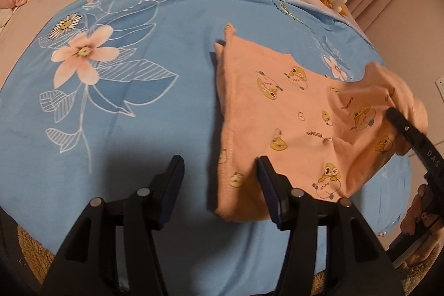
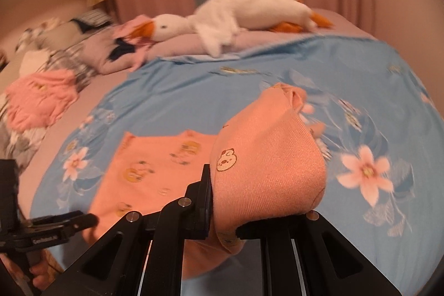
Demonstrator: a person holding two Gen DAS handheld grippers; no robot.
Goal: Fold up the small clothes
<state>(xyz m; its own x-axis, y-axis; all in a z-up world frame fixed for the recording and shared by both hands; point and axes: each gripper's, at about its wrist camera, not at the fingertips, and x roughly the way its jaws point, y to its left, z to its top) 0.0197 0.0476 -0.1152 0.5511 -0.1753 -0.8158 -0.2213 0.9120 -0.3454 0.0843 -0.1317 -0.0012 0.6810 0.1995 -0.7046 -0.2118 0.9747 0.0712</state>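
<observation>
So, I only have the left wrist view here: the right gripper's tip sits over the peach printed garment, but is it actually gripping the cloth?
Observer: Yes. In the right wrist view the right gripper is shut on a fold of the peach printed garment, which humps up above the blue floral sheet.
Operator: And the white fluffy thing at the back of the bed?
Observer: It is a plush goose lying on its side. Its head and orange beak show only in the right wrist view.

"GAGIGL" is printed on the peach garment (image 1: 299, 113); "DAS" marks the right hand-held gripper (image 1: 395, 115).
</observation>
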